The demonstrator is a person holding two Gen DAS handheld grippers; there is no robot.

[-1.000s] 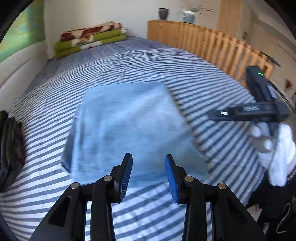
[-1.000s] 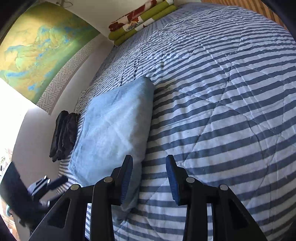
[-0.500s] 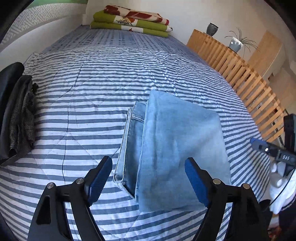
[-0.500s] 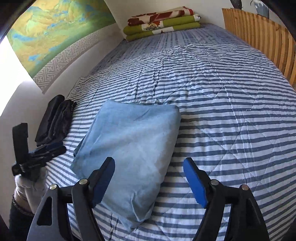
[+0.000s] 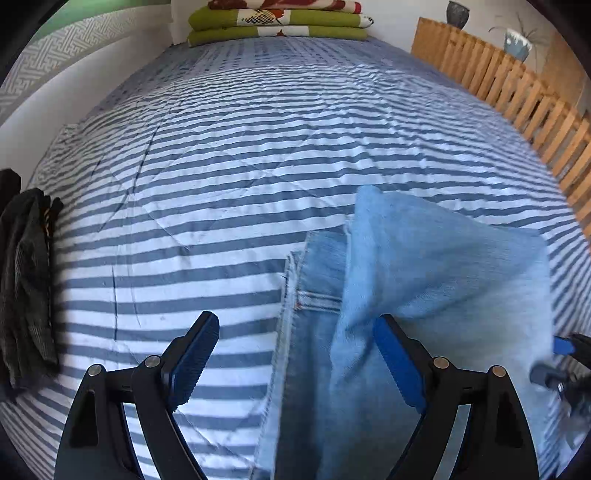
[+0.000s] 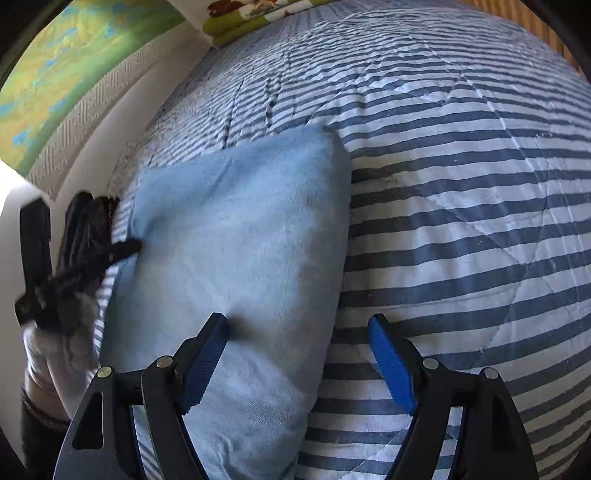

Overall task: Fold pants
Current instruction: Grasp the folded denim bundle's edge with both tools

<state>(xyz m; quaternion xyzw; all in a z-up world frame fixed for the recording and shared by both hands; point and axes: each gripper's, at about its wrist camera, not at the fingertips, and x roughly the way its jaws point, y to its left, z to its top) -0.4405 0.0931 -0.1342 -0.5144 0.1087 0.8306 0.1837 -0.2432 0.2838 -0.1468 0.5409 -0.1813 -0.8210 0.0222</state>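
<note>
Both grippers now wider, left gripper (image 5: pixel 295 365) opening, pants (image 5: pixel 424 295) perhaps untouched

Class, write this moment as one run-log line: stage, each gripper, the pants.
stage: fold done | left gripper: opening, empty | right gripper: open, empty | jeans: folded on striped bedspread

bedcover (image 5: pixel 236 155): blue-and-white stripes, quilted | dark garments (image 5: pixel 26 280): heaped at its left edge | folded blankets (image 5: pixel 277 18): green and red-patterned, stacked at far end | wooden slatted rail (image 5: pixel 517 85): along right side | pots (image 5: pixel 517 42): on the rail's top | wall painting (image 6: pixel 62 62): green-yellow, patterned border
</note>
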